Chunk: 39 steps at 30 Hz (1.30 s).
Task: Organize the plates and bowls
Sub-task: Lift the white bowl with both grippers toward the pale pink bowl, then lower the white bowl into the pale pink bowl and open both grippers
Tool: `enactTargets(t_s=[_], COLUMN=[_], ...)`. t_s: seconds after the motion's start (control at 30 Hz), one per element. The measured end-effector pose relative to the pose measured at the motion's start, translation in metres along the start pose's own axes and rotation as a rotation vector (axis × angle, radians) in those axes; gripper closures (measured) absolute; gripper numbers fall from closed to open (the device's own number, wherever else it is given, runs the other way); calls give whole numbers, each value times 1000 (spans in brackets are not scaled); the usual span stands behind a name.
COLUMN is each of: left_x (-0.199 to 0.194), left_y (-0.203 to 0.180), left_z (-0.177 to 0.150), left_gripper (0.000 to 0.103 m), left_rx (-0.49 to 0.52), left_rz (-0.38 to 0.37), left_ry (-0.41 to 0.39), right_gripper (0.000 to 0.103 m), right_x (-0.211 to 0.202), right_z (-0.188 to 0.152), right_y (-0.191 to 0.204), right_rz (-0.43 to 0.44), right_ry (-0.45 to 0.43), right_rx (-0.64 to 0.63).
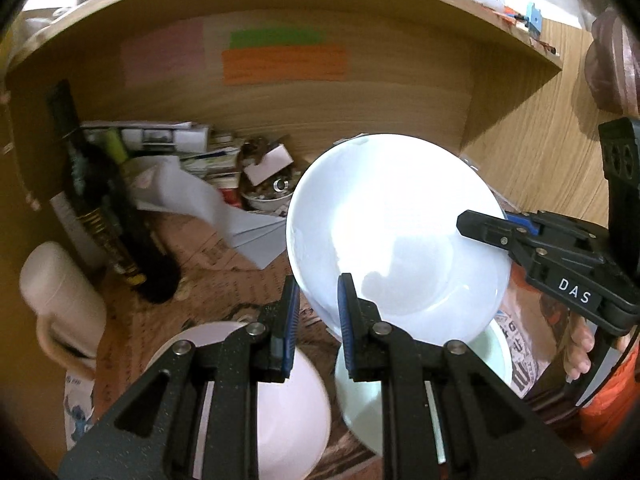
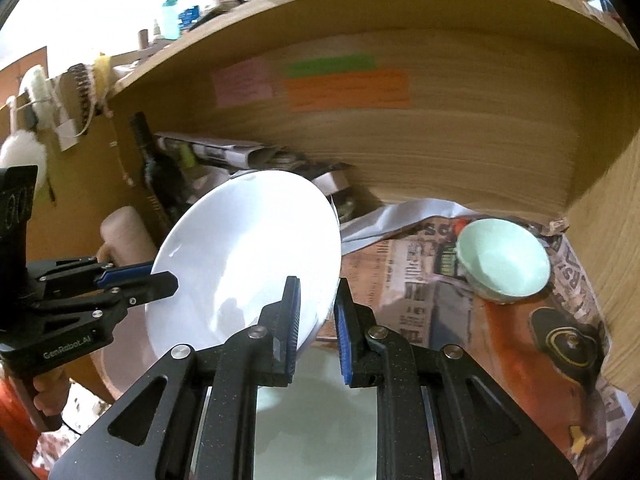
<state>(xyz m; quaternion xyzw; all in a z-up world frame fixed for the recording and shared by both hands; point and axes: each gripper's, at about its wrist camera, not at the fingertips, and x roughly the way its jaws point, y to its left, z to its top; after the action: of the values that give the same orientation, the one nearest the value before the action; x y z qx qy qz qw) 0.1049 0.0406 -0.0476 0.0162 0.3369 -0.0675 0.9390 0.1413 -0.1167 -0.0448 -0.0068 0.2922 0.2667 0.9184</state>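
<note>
- Left wrist view, from left to right: one cream jug (image 1: 60, 300) at 9 o'clock, one dark bottle (image 1: 108, 216) leaning behind it, one pink bowl (image 1: 288, 412) at 6 o'clock, one pale green dish (image 1: 496, 356) beneath one white plate (image 1: 396, 232).
- Both tools pinch that single white plate, held tilted above the newspaper-covered shelf (image 1: 224, 280): the left gripper (image 1: 318, 320) clamps its near rim, and the right gripper (image 1: 480, 228) bites the rim at 3 o'clock.
- Right wrist view: the left gripper (image 2: 160, 278) at 9 o'clock, the right gripper (image 2: 316, 320) closed on the plate's (image 2: 248, 256) edge, and one small green bowl (image 2: 504, 260) at 3 o'clock.
</note>
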Motion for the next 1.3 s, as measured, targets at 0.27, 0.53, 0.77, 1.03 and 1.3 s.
enactTargets(t_s=[0.27, 0.53, 0.77, 1.03, 1.3], left_x=[-27, -41, -44, -35, -33], left_y=[23, 46, 65, 86, 92], left_z=[-25, -49, -63, -77, -86], left_gripper=[84, 84, 84, 85, 85], left_rx=[-39, -75, -114, -154, -142], left_rz=[58, 110, 134, 155, 192], left_ry=[-23, -17, 6, 51, 74], right_gripper=[87, 87, 87, 87, 87], right_x=[7, 21, 39, 62, 82], right_z=[-7, -12, -19, -30, -43], right_y=[33, 60, 77, 91, 98], right_rz=[60, 108, 137, 162, 187], right_ry=[8, 41, 89, 160, 234], right_rx=[-30, -58, -72, -85, -85])
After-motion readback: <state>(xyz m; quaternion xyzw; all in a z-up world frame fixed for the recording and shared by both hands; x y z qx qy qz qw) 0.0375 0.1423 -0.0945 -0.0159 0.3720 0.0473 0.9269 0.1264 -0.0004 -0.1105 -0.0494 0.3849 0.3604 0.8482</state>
